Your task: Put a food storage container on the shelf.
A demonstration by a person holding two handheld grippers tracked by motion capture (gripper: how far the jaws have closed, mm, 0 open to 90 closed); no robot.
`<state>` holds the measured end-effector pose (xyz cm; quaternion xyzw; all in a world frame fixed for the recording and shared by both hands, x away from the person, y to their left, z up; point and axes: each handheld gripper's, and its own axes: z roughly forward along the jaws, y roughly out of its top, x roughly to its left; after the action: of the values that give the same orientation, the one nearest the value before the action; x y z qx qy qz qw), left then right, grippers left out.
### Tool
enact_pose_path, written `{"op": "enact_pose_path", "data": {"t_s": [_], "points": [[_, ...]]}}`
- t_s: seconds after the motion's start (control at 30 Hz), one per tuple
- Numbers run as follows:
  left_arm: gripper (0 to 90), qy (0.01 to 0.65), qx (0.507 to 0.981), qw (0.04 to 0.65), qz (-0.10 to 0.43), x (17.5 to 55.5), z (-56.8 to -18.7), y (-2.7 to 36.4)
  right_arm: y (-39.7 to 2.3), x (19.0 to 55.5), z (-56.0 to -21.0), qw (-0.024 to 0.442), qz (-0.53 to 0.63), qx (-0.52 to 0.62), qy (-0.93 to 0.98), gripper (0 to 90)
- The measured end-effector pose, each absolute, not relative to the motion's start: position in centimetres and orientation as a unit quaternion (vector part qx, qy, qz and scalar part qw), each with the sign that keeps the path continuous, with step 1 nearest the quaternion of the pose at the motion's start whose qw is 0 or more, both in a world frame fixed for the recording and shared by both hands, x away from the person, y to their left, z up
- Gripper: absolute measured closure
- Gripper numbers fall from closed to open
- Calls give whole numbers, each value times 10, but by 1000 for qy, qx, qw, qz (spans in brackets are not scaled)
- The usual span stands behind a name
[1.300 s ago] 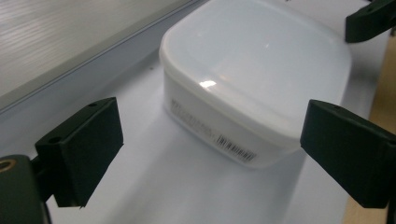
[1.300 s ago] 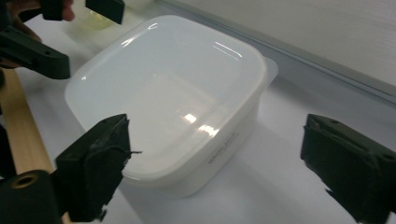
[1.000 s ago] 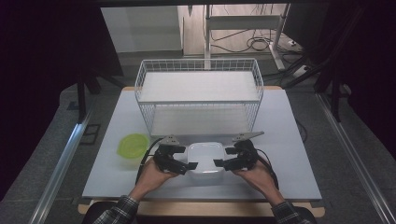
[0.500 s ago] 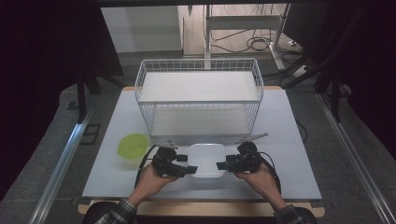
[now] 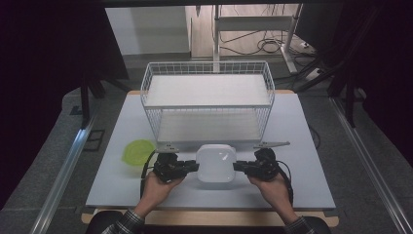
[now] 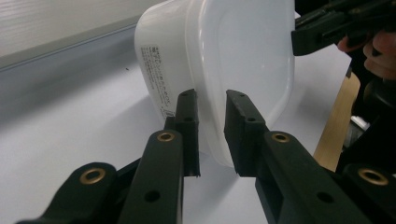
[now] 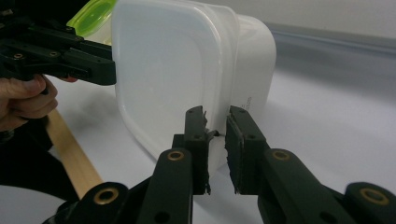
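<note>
High view: I see the white table [image 5: 311, 161], the wire basket [image 5: 208, 105] at its back, and the white lidded container [image 5: 215, 163] in front of it. My left gripper [image 5: 194, 166] and right gripper [image 5: 237, 167], jaws just closing, pinch its opposite rims.

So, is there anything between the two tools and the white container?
Nothing visible. The left tool and the right tool have just been closing, and each now pinches the lid rim of the white container on opposite sides.
</note>
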<state>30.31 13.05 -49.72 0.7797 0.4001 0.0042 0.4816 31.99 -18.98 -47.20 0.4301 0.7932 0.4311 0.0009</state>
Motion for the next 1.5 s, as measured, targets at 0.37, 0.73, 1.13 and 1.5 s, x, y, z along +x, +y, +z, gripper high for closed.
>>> {"op": "enact_pose_path", "data": {"t_s": [0.37, 0.73, 1.13, 1.5], "points": [[790, 405, 766, 498, 27, 302, -486, 135, -184, 314, -465, 45, 455, 412, 788, 789], [790, 397, 763, 506, 60, 304, -460, 140, -179, 320, -443, 63, 476, 387, 787, 790], [790, 387, 762, 511, 91, 310, -424, 147, -173, 334, -413, 72, 497, 370, 782, 789], [791, 380, 757, 521, 106, 317, -400, 151, -170, 343, -390, 78, 510, 362, 776, 788]]}}
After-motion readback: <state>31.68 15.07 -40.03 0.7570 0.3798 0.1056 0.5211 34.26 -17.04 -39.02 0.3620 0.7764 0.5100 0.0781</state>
